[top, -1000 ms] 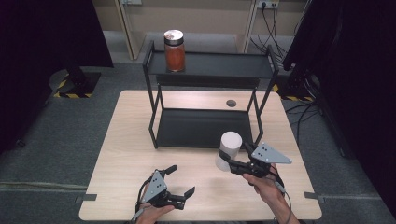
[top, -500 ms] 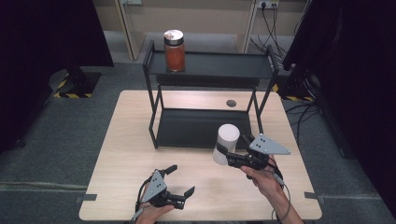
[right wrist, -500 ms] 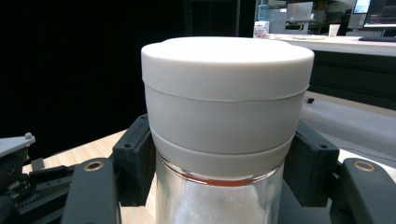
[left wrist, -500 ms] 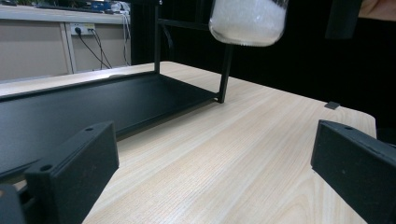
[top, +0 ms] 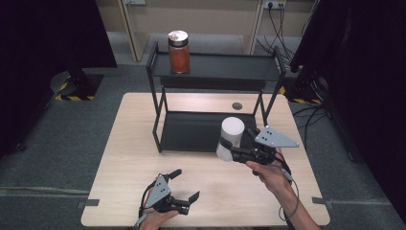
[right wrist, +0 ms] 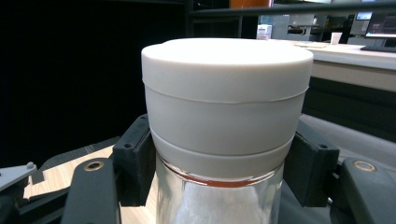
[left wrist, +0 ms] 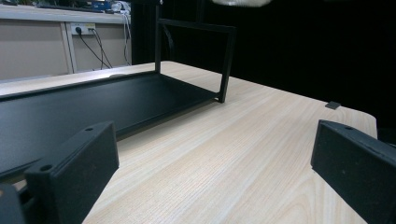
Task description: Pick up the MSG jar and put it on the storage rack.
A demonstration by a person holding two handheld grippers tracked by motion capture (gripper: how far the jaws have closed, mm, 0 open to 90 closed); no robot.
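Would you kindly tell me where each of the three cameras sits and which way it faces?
High view: above the person's side, looking forward and down on the table, the rack and the orange jar; both forearms and hands enter from below.
Left gripper view: low over the tabletop, looking along open jaws at the rack's lower shelf.
Right gripper view: on the right gripper, looking along jaws shut on the white-lidded jar.
Shared: that jar shows in the high view too, lifted before the rack.
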